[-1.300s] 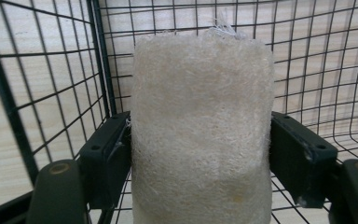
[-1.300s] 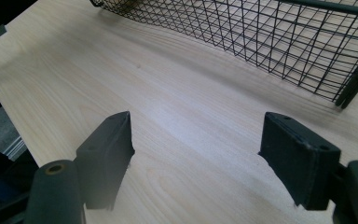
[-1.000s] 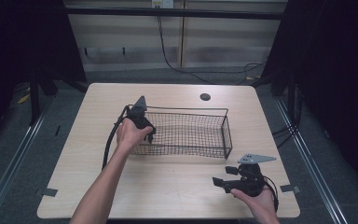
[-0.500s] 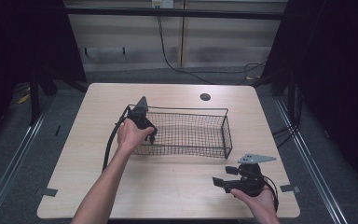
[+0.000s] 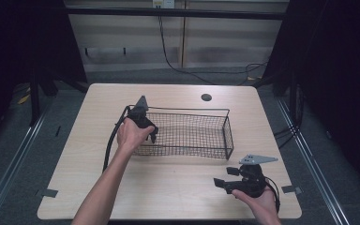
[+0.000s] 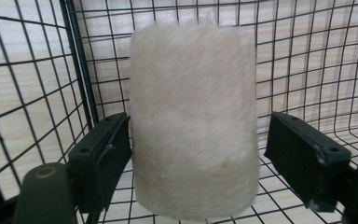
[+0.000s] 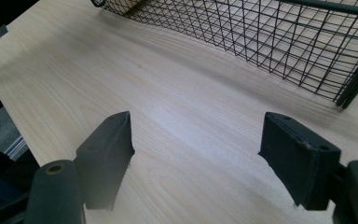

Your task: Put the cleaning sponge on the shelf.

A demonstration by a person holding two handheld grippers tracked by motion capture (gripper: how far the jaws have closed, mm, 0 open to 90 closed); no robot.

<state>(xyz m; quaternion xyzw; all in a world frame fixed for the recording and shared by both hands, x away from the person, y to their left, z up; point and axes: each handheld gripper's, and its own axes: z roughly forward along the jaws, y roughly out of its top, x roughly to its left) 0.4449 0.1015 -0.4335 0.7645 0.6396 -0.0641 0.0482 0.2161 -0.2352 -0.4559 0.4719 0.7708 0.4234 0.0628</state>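
Wooden table (image 5: 168, 187) bearing wire basket (image 5: 225, 136); left gripper (image 6: 198, 154) spreading wide around fuzzy cream roll (image 6: 193, 116); right gripper (image 7: 198, 154) gaping, holding nothing.

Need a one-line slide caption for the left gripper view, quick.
Left gripper, jaws open, reaches into the wire basket around a pale furry cylinder; one jaw touches it, the other stands clear.

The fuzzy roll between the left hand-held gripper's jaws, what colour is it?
Cream white, the fuzzy roll shows best in the left gripper view.
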